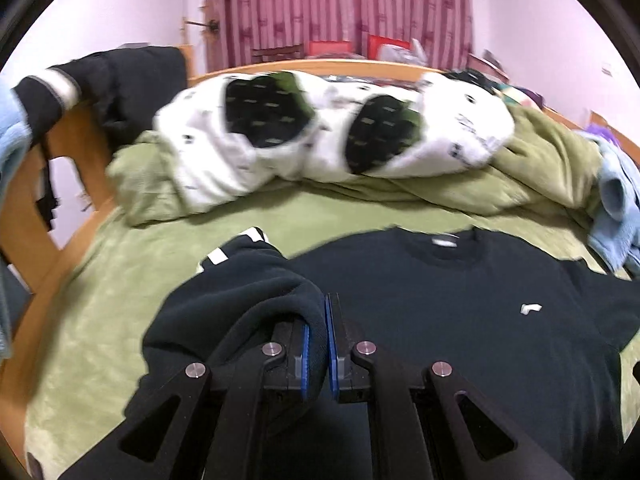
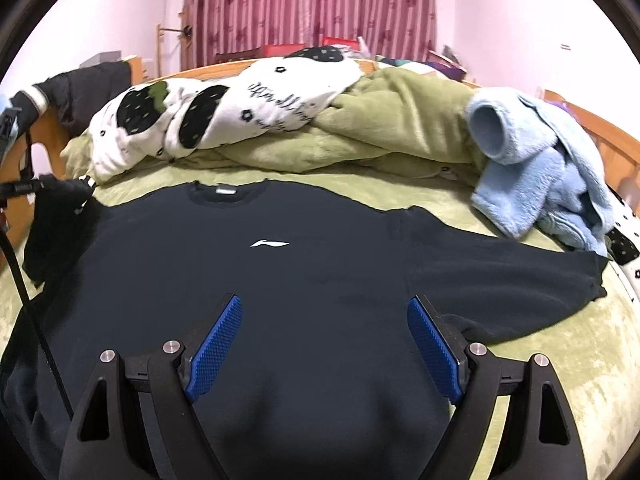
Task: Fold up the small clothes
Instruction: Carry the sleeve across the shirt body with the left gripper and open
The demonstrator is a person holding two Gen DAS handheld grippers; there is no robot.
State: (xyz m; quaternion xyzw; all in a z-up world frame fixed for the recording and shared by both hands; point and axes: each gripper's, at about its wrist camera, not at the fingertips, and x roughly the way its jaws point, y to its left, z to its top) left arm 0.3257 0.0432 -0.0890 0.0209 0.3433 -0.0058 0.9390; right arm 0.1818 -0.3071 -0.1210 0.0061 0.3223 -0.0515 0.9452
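Note:
A dark sweater [image 2: 304,280] with a small white chest logo [image 2: 270,244] lies face up on the green bedspread [image 2: 540,360], collar toward the far side. My left gripper [image 1: 325,312] is shut on a bunched fold of the sweater's sleeve [image 1: 248,292], held raised over the garment's left side. The same sleeve [image 2: 60,220] hangs lifted at the left edge of the right wrist view. My right gripper [image 2: 324,302] stands open just above the sweater's lower body, nothing between its blue pads [image 2: 218,344]. The other sleeve [image 2: 520,280] lies stretched out flat to the right.
A rumpled green blanket [image 2: 400,120] and a white quilt with dark strawberry prints [image 2: 224,108] are heaped at the far side of the bed. A light blue fleece garment [image 2: 540,176] lies at the right. A wooden bed frame [image 1: 52,208] with dark clothes [image 1: 120,80] runs along the left.

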